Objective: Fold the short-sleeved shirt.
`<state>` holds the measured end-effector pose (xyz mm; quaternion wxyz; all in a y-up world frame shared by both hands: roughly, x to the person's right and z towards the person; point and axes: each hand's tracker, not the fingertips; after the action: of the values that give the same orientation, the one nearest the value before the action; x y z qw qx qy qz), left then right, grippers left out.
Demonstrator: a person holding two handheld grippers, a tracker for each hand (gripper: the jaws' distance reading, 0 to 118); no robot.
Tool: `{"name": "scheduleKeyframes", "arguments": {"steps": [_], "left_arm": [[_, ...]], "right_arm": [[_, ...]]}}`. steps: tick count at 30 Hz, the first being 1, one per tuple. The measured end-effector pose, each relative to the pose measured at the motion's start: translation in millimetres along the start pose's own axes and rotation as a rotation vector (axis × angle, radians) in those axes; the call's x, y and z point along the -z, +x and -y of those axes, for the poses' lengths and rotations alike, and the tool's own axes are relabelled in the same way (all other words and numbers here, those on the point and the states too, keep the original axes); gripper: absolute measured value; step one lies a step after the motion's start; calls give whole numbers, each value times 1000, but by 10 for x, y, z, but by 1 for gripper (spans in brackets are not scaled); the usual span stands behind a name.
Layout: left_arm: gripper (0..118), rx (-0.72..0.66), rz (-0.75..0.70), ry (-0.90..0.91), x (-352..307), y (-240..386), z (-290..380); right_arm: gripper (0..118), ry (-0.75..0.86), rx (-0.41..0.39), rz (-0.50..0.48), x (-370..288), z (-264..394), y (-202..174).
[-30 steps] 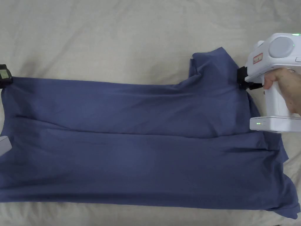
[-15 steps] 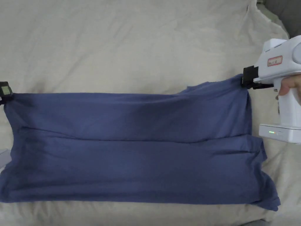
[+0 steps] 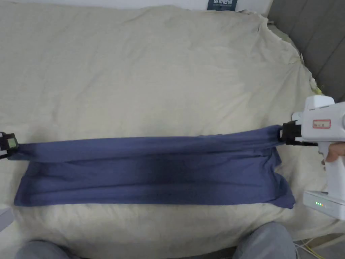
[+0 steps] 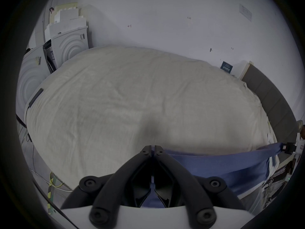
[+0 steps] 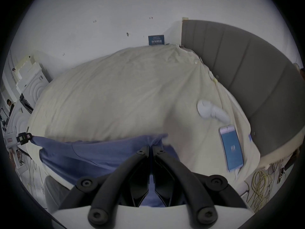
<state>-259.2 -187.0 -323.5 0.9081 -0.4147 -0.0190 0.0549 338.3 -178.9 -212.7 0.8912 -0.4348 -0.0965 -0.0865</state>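
While shirt (image 3: 151,168) taut between grippers, phone (image 5: 231,148) nearby on bed (image 3: 151,84).

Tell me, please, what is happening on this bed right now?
A person is folding a blue shirt on the bed. The left gripper and the right gripper each pinch one end of its far edge, pulling it taut between them. The rest lies flat near the bed's front edge.
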Motion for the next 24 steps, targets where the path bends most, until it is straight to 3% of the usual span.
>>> {"name": "scheduleKeyframes", "arguments": {"steps": [5,11,13,14,15,16,17,18,20,21,24], "left_arm": [[0,7,-45,-104,100,-95,524],[2,-109,-80,-151,423,-414,785],[19,-161,-90,-130,423,-465,770],[46,-166,-106,-128,422,-491,749],[70,-166,-133,-121,419,-495,736],[88,-154,-178,-113,402,-533,700],[102,-147,-206,-89,358,-574,652],[104,-138,-225,-42,290,-607,602],[105,-110,-228,72,90,-603,460],[106,-94,-229,105,14,-591,376],[106,-46,-179,255,-291,-404,157]], "right_arm": [[2,-102,14,41,199,555,18],[2,-154,91,50,427,956,57],[3,-154,111,48,447,1010,74],[5,-151,136,44,429,1019,73],[17,-141,157,34,404,1022,86],[46,-133,167,28,363,1014,99],[72,-133,160,38,308,988,104],[87,-123,148,49,234,950,108],[92,-68,83,93,41,837,113],[102,-7,57,116,-76,768,98],[104,201,-18,131,-464,489,5]]}}
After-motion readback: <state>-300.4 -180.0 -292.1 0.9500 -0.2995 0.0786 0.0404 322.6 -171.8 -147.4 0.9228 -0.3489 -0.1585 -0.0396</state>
